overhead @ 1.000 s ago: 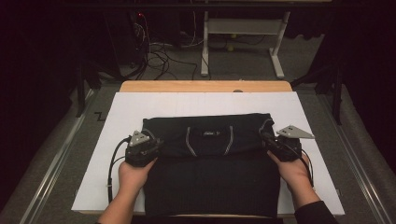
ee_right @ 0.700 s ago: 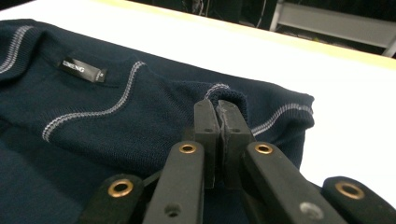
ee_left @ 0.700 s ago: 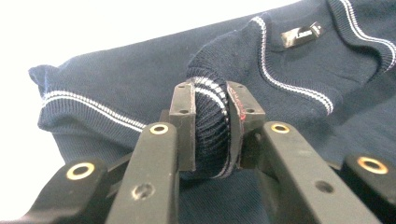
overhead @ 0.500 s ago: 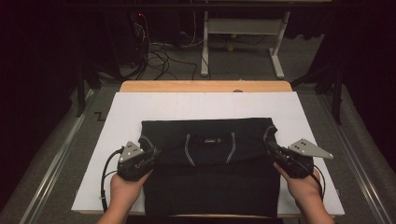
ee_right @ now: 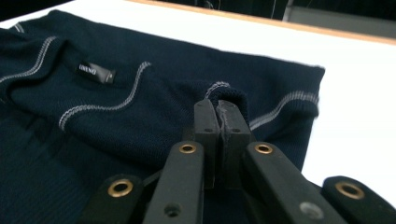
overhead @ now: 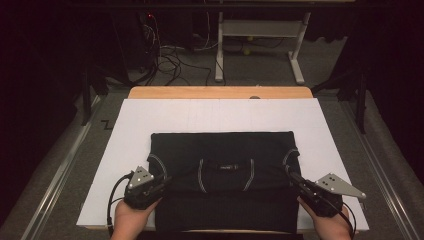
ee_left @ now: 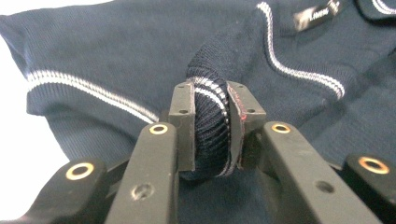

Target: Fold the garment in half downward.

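Jaws of both grippers around sweater

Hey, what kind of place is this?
Probably a lab recording station: a white sheet-covered wooden table, tangled cables on grey carpet behind, and a dark navy knit sweater laid out for handling.

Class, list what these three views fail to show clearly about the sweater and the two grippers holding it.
1. Label lettering: too small and blurred in the right gripper view.
2. Sweater near hem: cut off by the high view's bottom edge.
3. Fabric inside the right gripper: hidden by its closed jaws.
4. Far side of the knit roll in the left gripper: hidden by the roll itself.
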Motion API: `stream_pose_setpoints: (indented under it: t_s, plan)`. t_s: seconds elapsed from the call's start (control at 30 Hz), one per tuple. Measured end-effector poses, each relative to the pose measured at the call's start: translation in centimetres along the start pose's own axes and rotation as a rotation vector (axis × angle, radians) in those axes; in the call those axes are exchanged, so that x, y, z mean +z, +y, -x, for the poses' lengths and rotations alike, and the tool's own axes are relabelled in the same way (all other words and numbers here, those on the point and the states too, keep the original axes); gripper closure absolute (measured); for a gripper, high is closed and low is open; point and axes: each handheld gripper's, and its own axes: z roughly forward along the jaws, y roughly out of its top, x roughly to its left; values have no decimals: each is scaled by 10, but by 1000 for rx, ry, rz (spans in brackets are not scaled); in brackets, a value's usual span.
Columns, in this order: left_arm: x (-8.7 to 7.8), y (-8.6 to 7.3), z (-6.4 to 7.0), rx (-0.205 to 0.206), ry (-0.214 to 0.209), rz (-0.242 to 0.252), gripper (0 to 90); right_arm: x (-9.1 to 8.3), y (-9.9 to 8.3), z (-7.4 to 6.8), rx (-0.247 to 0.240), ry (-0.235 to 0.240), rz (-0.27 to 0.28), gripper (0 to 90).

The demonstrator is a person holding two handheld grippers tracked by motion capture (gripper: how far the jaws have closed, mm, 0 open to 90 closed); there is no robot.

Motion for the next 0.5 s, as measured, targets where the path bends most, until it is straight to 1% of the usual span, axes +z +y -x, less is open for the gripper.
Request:
stream_pose_setpoints:
  t_s: [0.1,0.17,0.2,0.23,0.33,0.5]
  plan:
    - [2,-5,0,-13,3,-11,703,0,-8,1,13,5,-22,884]
    - [5,-8,0,-11,13,-18,696,3,-14,1,14,7,-48,884]
    - [7,-9,0,-23,10,-23,693,4,-16,2,12,5,-57,883]
    - [8,-9,-1,-28,7,-25,689,5,-18,3,24,7,-73,883]
    - [11,-11,-2,-29,9,-36,679,9,-22,5,27,8,-96,882]
    - [13,-12,-4,-46,12,-43,638,14,-27,5,34,8,-134,876]
